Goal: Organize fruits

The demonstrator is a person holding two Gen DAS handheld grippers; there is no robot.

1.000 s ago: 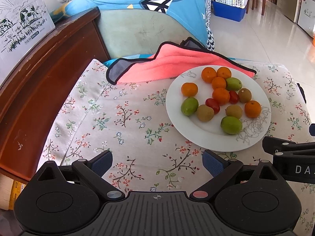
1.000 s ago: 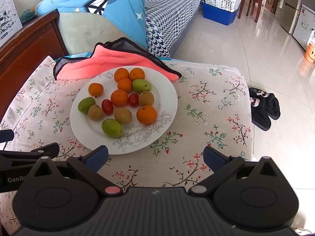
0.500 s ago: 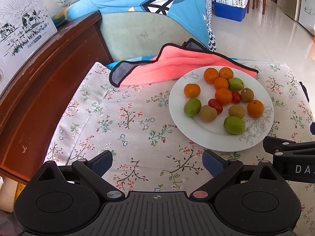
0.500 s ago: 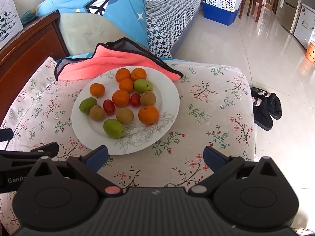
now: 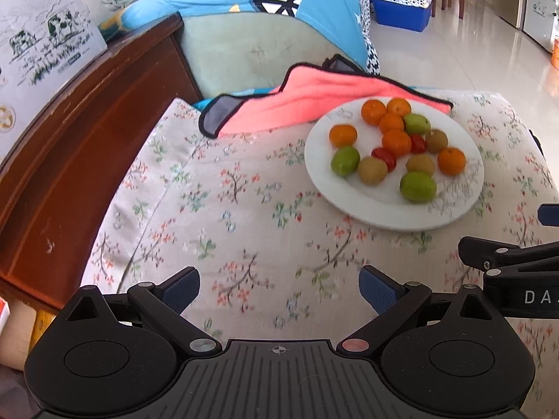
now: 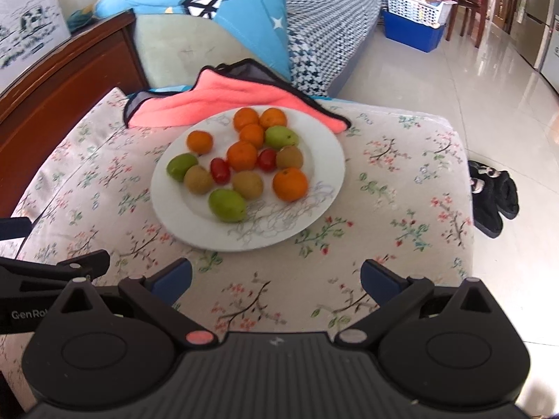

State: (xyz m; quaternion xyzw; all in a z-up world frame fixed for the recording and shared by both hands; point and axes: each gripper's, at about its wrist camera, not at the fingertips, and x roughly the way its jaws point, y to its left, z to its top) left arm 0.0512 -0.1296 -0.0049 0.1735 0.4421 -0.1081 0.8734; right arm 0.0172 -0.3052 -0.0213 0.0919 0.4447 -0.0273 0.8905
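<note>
A white plate on the flowered cloth carries several mandarins, green fruits, brown kiwis and two red cherry tomatoes. One mandarin lies near the plate's right side, and a green fruit sits at the front. My left gripper is open over bare cloth, to the left of the plate and nearer than it. Open too, my right gripper hovers just in front of the plate's near rim. Nothing is between either pair of fingers.
A pink towel lies behind the plate, partly under its far rim. A wooden board borders the cloth on the left. Black slippers rest on the tiled floor to the right. Blue bedding lies behind.
Both grippers have shifted slightly: the plate sits further right in the left wrist view and further right and closer in the right wrist view. Both stay open.
</note>
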